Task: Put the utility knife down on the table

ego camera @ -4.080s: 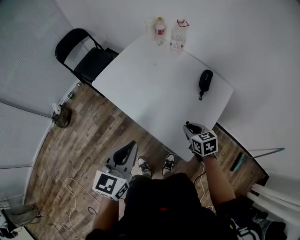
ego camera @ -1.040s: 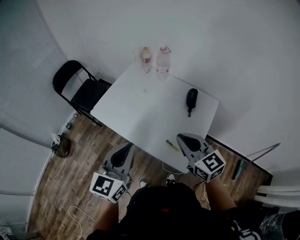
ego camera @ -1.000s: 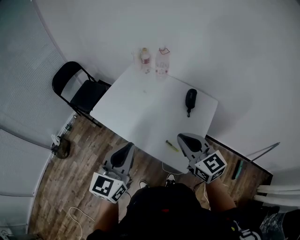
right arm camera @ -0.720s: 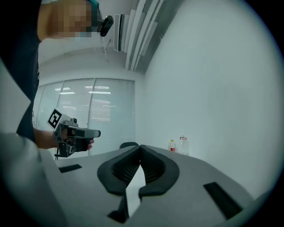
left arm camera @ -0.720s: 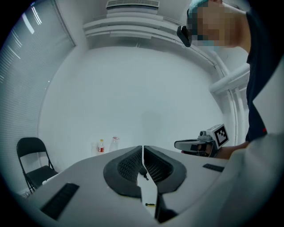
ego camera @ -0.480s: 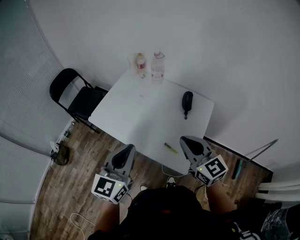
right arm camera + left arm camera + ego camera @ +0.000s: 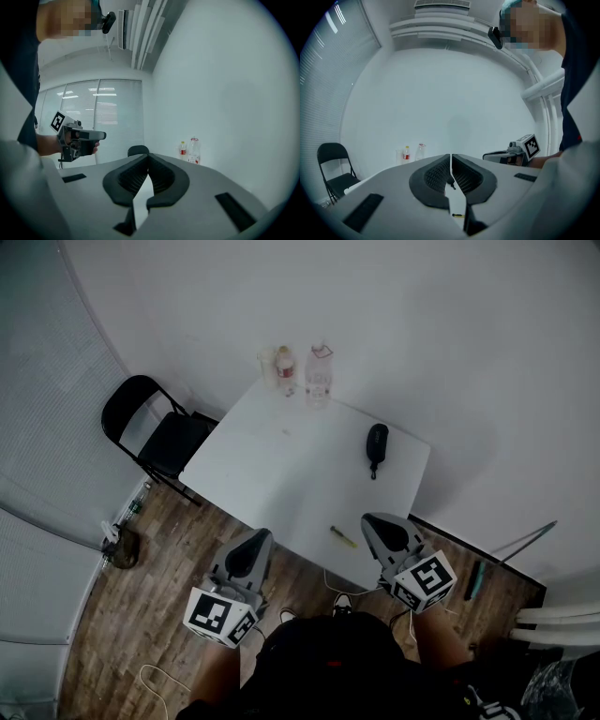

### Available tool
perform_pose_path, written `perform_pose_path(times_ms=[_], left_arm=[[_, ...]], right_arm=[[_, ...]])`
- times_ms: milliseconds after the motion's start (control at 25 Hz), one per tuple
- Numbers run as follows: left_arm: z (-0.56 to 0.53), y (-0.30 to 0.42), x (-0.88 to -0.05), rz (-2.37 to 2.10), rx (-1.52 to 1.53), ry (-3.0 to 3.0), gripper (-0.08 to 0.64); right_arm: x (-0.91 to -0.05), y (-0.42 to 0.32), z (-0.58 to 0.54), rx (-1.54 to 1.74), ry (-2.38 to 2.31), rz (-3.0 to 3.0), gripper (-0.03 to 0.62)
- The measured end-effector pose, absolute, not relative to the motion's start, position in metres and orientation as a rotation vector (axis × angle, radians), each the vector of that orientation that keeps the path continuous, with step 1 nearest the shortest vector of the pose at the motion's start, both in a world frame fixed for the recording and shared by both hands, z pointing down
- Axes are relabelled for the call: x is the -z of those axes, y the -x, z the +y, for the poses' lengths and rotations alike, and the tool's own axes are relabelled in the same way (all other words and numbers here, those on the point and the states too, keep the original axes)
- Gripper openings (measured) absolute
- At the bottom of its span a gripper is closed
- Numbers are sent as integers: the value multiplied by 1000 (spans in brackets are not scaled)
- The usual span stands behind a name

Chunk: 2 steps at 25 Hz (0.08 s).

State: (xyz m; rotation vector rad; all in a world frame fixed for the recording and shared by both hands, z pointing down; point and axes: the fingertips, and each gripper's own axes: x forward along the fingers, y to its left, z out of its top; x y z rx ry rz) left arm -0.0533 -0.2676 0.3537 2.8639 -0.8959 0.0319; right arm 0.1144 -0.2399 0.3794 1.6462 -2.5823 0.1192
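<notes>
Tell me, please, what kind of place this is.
Probably a plain office or meeting room: a white table on a wood floor, a black folding chair beside it, and tall window blinds.

Person in a dark top [image 7: 328, 667], with grey left hand-held gripper [image 7: 259, 536] and right hand-held gripper [image 7: 369, 521], each carrying a white cube [image 7: 220, 615] printed with black square markers.
</notes>
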Motion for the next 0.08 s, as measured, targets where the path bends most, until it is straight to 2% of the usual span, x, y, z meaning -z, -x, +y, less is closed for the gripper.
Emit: perform_pose_path(times_ms=[80], left_arm=[[-266,54,-354,-896,-33,-2864,32]], right_arm=[[-378,-114,-239,-110,-1649,-2581,22]])
